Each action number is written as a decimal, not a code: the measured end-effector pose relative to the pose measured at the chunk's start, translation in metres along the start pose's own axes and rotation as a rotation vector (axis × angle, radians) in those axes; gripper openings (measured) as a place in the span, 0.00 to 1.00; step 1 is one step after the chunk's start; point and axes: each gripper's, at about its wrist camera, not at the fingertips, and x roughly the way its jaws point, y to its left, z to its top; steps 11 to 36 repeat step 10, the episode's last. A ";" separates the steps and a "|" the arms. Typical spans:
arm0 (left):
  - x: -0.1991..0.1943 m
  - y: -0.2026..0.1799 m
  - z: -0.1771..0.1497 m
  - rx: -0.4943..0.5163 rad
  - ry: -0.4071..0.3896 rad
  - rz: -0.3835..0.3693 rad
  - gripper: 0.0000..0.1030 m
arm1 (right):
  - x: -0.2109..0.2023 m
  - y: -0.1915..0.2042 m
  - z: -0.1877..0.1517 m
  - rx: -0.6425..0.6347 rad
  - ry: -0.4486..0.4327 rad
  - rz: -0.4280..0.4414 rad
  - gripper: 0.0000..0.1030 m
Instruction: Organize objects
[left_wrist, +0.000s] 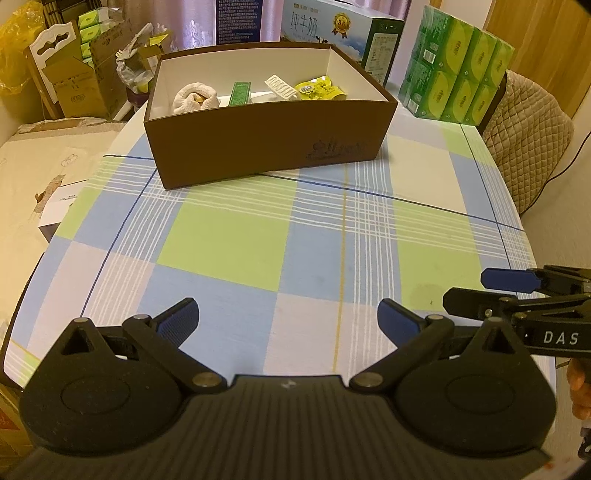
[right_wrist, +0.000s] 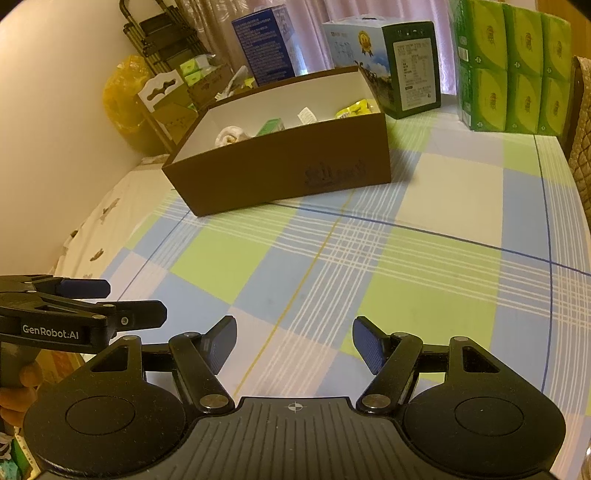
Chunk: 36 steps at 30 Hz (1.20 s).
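The left gripper is level with its blue-padded fingers spread wide — nothing between them. The right gripper matches it, fingers parted and empty. They sit side by side: from the left camera the right gripper shows at 3 o'clock, from the right camera the left at 9 o'clock, with a hand on its grip.

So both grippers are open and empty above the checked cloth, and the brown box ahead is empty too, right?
Not quite: the brown box is not empty. The left wrist view shows a white cloth bundle, a green packet and a yellow packet inside. Both the left gripper and the right gripper are open and empty.
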 end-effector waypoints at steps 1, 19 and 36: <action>0.000 0.000 0.000 0.000 0.000 0.001 0.99 | 0.000 0.000 0.000 0.001 0.000 0.000 0.65; 0.003 0.000 0.000 -0.002 0.002 0.001 0.99 | 0.002 0.001 -0.001 0.004 0.005 -0.003 0.65; 0.003 0.000 0.000 -0.002 0.002 0.001 0.99 | 0.002 0.001 -0.001 0.004 0.005 -0.003 0.65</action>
